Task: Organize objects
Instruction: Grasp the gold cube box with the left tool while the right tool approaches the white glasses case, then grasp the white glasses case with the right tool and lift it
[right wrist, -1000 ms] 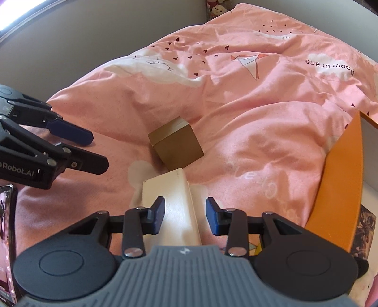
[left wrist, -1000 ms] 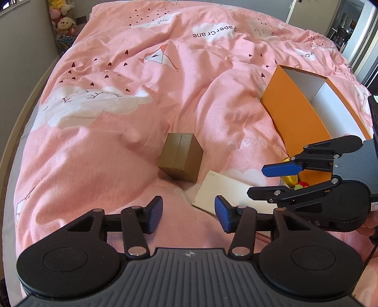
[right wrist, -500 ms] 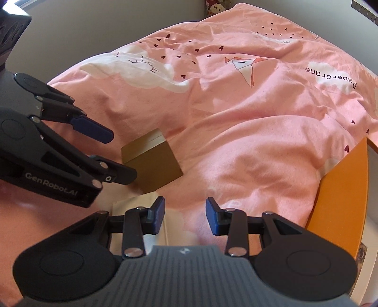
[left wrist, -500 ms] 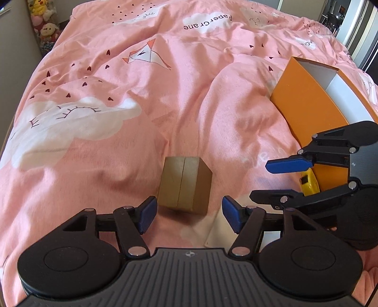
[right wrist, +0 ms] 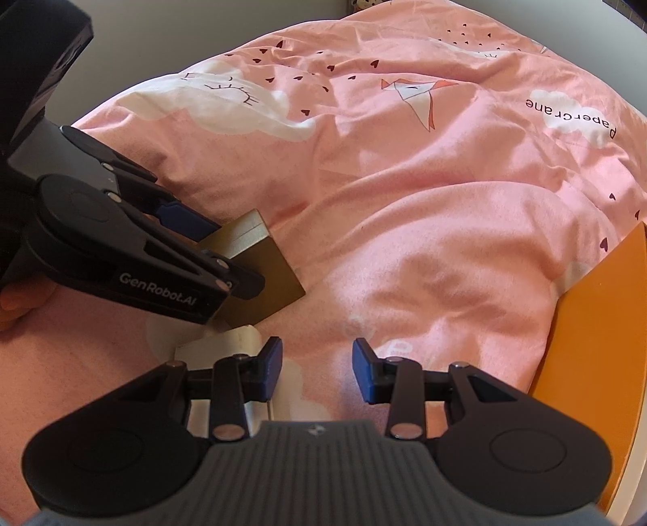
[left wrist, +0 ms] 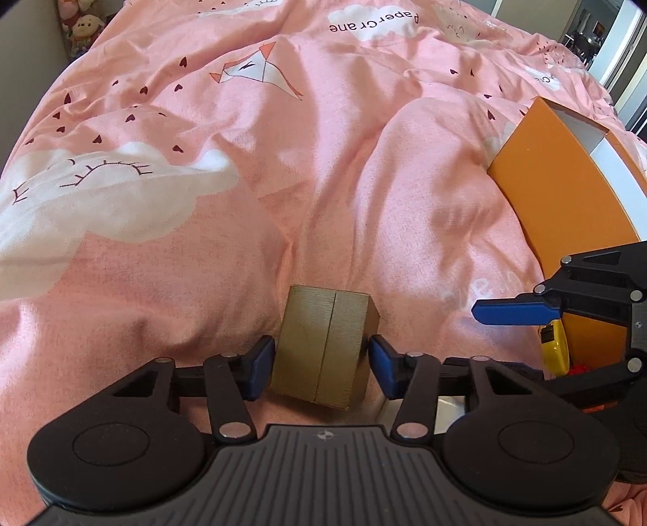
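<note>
A small gold-brown box sits on the pink bedspread. My left gripper is open and straddles it, one blue pad on each side with a thin gap. The box also shows in the right wrist view, partly behind the left gripper. My right gripper is open and empty over the bedspread, to the right of the box. A flat cream box lies just below the gold box. An orange box with a white inside stands at the right.
A yellow object and something red lie by the orange box's near end, behind the right gripper. Plush toys sit by the wall at the far left. The bedspread is wrinkled and soft.
My left gripper has moved forward until its open fingers straddle the gold box. My right gripper has drifted right, off the cream box.
</note>
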